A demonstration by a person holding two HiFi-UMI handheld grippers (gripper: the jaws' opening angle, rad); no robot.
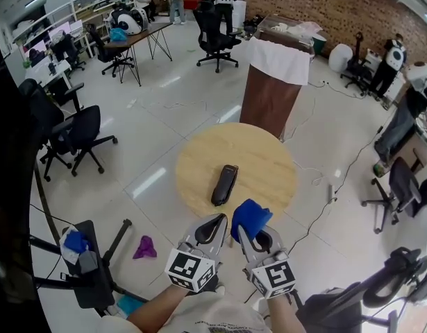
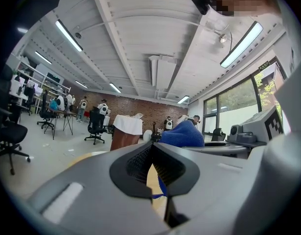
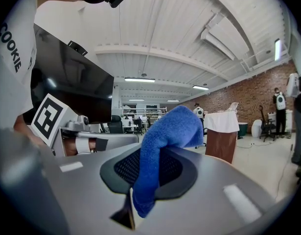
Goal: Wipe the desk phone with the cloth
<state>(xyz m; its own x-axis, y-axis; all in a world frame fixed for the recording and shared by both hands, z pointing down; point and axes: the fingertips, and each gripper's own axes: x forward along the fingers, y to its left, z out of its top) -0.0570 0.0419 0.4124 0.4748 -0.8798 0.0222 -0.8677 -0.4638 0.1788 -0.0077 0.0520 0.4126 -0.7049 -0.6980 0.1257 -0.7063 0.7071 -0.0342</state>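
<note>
The right gripper [image 3: 155, 169] is clamped on a blue cloth [image 3: 166, 131] (its bunched top bulges above the jaws). The left gripper [image 2: 153, 163] has its jaws pressed together, empty. Just beyond both, the black phone handset [image 1: 225, 184] lies flat on the round wooden table [image 1: 272, 159], its long axis pointing away from the person with the far end leaning slightly right.
</note>
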